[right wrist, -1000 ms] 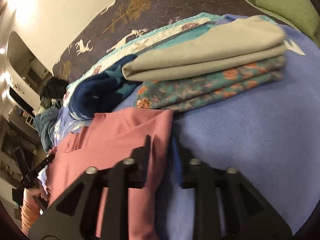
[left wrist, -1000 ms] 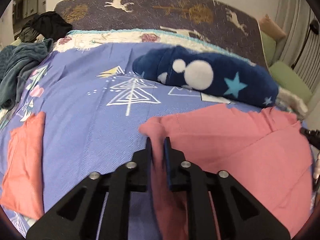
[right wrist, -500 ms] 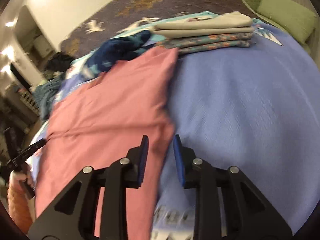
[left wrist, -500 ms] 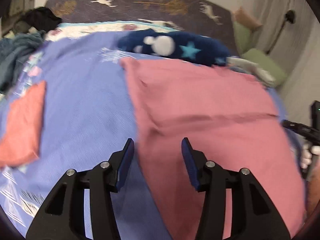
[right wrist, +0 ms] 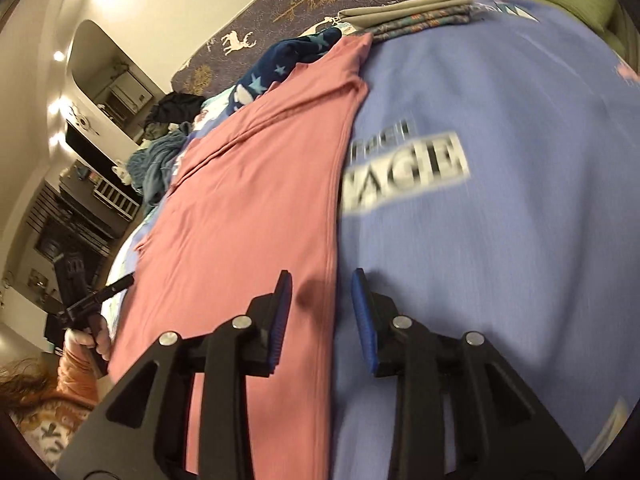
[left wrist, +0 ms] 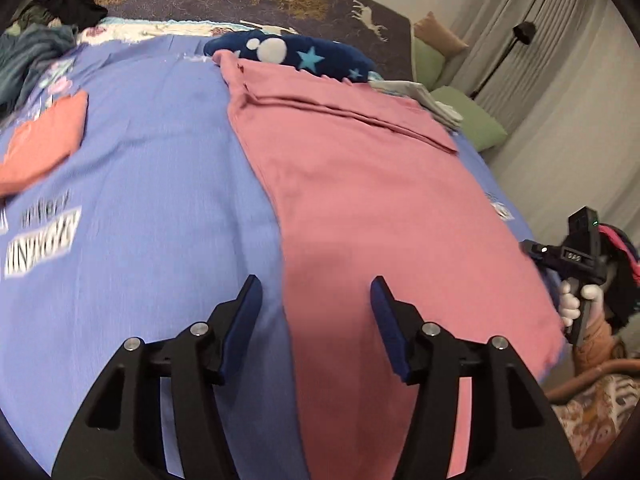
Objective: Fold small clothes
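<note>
The pink garment (left wrist: 380,200) is lying flat on the blue bedspread (left wrist: 160,160), its long axis running away from both tools toward the headboard. The left gripper (left wrist: 316,312) is straddling its left edge and the right gripper (right wrist: 322,312) its right edge, each equally near. Both sets of jaws are opening, with cloth beneath them but nothing pinched.
</note>
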A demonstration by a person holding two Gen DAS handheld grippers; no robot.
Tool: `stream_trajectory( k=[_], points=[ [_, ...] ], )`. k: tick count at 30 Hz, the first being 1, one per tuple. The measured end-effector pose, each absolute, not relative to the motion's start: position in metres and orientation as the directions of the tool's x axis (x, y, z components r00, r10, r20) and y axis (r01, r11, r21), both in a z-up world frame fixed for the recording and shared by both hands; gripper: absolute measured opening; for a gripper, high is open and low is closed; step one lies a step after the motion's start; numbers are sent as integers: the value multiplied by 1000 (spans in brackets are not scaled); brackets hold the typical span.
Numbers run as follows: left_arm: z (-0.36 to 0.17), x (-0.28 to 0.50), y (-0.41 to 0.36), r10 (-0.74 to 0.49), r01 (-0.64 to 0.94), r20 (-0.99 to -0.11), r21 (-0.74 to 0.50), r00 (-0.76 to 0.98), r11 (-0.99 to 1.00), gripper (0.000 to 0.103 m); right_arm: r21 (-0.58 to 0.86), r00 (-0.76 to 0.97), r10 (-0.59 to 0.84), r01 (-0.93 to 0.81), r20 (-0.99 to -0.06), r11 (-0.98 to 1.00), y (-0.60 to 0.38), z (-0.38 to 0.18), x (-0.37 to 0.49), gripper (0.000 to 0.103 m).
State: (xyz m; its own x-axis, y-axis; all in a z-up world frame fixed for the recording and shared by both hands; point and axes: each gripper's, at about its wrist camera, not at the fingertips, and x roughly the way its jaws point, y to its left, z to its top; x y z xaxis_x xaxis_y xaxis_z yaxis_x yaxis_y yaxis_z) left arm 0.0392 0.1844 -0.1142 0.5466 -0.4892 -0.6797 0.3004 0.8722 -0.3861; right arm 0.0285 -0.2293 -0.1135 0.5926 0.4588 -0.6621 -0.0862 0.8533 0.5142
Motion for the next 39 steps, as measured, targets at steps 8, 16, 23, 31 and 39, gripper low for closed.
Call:
stream_trajectory(
  k=[8, 16, 23, 31, 39],
  points=[
    [-118, -27, 198, -589, 353, -634, -472, 501, 808, 57, 582, 591, 524, -110, -613, 806, -236, -118, -59, 33],
    [-125, -48, 204, -682, 390, -589, -561, 433, 731, 59, 647, 543, 620, -173, -567, 743, -229, -120, -82, 49],
    [-129, -28, 201, -734, 389, -534, -625, 420, 677, 59, 716, 489, 700, -197, -520, 670, -212, -123, -52, 42],
    [-136, -15, 192, -769, 353, -516, -687, 378, 635, 4, 805, 528, 723, -118, -445, 581, -229, -131, -51, 3],
    [-55, -53, 200, -811, 514, -247, -667, 531, 539, 2, 833, 677, 722, -311, -144, 457, -249, -66, -96, 3]
  ],
)
